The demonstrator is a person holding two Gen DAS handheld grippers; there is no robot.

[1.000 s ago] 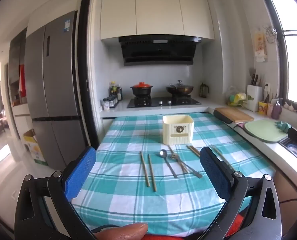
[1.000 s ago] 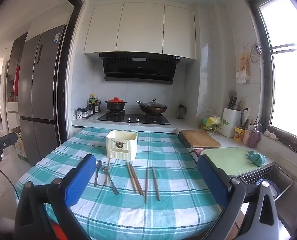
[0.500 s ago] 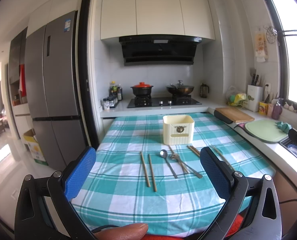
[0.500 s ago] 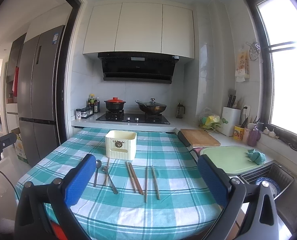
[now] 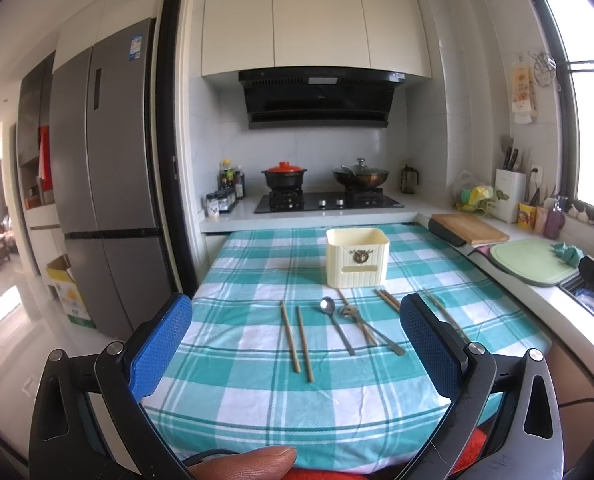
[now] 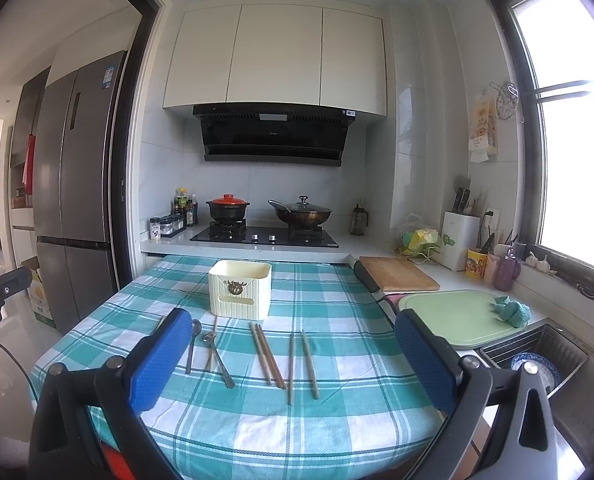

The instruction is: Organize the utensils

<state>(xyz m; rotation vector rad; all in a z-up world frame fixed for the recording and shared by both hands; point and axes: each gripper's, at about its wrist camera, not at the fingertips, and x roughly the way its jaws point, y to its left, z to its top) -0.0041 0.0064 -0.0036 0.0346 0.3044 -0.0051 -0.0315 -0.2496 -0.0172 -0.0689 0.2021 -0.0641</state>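
A cream utensil holder stands on the green checked tablecloth; it also shows in the right wrist view. In front of it lie a pair of wooden chopsticks, a metal spoon, another metal utensil and more chopsticks. The right wrist view shows the spoon, a second metal utensil and two chopstick pairs. My left gripper and right gripper are both open and empty, held near the table's front edge.
A stove with a red-lidded pot and a wok stands behind the table. A wooden cutting board, a green board and a sink run along the right counter. A fridge stands left.
The right wrist view has shifted very slightly; the left has not moved. Both grippers stay open and the utensils lie where they were.
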